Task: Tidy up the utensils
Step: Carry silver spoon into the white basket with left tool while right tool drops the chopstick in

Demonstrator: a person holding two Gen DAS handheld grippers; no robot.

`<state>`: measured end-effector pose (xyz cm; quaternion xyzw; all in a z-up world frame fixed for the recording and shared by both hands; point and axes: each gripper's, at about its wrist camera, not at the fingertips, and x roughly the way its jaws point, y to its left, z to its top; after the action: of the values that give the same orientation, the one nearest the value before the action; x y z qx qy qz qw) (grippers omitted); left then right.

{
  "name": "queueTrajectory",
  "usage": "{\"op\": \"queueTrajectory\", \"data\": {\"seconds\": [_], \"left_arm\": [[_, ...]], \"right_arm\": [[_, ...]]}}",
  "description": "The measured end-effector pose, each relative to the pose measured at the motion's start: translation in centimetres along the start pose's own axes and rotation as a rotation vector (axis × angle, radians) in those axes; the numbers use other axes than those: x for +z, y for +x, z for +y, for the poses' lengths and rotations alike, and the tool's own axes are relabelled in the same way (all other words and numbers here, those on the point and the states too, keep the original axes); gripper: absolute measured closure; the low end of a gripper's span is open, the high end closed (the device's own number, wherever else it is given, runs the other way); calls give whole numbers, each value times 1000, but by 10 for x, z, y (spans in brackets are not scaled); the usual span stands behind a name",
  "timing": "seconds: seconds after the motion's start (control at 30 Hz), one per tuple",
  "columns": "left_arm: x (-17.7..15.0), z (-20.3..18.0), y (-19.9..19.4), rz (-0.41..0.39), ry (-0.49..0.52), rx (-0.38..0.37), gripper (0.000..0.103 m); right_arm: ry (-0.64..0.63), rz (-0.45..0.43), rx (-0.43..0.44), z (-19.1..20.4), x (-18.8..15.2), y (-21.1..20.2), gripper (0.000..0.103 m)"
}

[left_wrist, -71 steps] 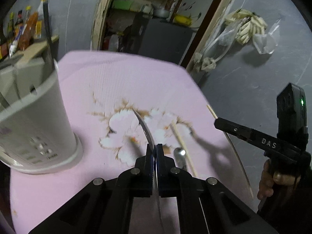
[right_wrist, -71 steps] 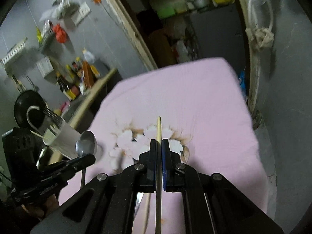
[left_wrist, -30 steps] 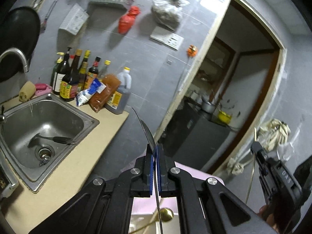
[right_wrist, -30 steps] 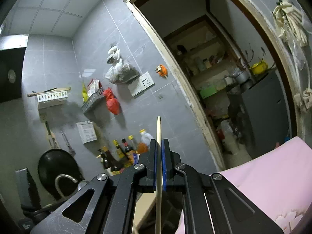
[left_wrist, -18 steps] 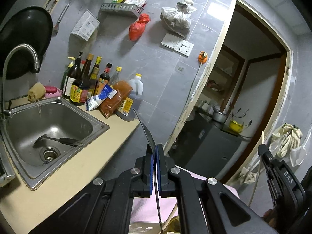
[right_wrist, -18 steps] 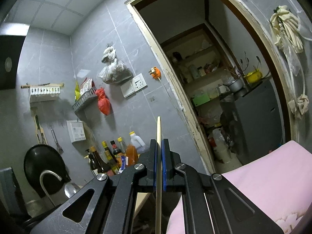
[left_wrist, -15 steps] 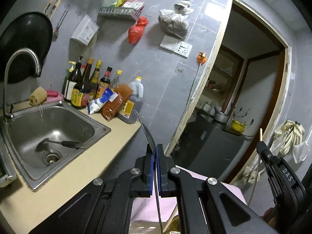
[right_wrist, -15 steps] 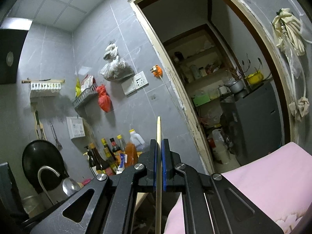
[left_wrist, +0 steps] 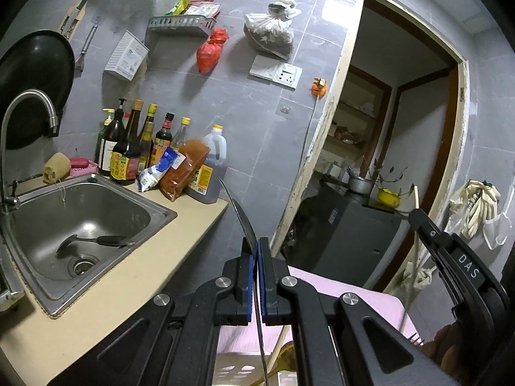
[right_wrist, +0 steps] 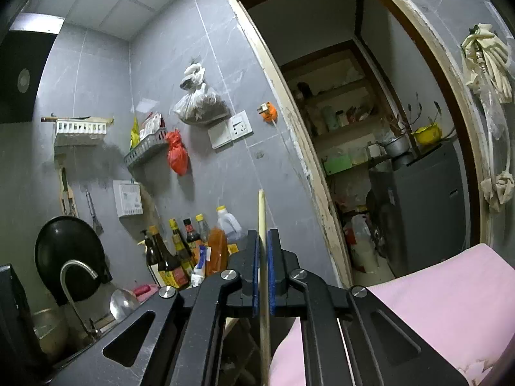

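My left gripper [left_wrist: 256, 244] is shut on the thin handle of a metal spoon [left_wrist: 240, 214], which curves up and to the left past the fingertips. The spoon's bowl [right_wrist: 120, 300] shows low on the left of the right wrist view. My right gripper [right_wrist: 263, 234] is shut on a wooden chopstick [right_wrist: 261, 215] that stands upright between the pads. It also appears at the right of the left wrist view as the right gripper [left_wrist: 418, 217] with the chopstick tip [left_wrist: 416, 197] above it. A white utensil holder [left_wrist: 231, 370] lies just below the left gripper.
A steel sink [left_wrist: 80, 222] with a ladle in it and a tap [left_wrist: 29, 106] sits at the left. Sauce bottles [left_wrist: 138, 148] line the wall behind the counter [left_wrist: 128, 289]. The pink-covered table [right_wrist: 450, 305] is low right, and a doorway [left_wrist: 386, 160] is beyond it.
Both grippers have come up off the pink table, each with its utensil, and now point level at the wall. Over the last second the left gripper dipped a little and the holder's rim came into view.
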<state>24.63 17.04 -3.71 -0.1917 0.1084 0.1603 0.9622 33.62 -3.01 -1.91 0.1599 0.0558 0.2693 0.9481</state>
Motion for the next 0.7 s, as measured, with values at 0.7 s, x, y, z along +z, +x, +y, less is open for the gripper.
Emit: {"op": "queueTrajectory", "data": {"seconds": [0.7], "left_arm": [[-15,-1,0,70,38,-13,100]], "right_arm": [[7,56,-10,-11,-4,-11,97]]}}
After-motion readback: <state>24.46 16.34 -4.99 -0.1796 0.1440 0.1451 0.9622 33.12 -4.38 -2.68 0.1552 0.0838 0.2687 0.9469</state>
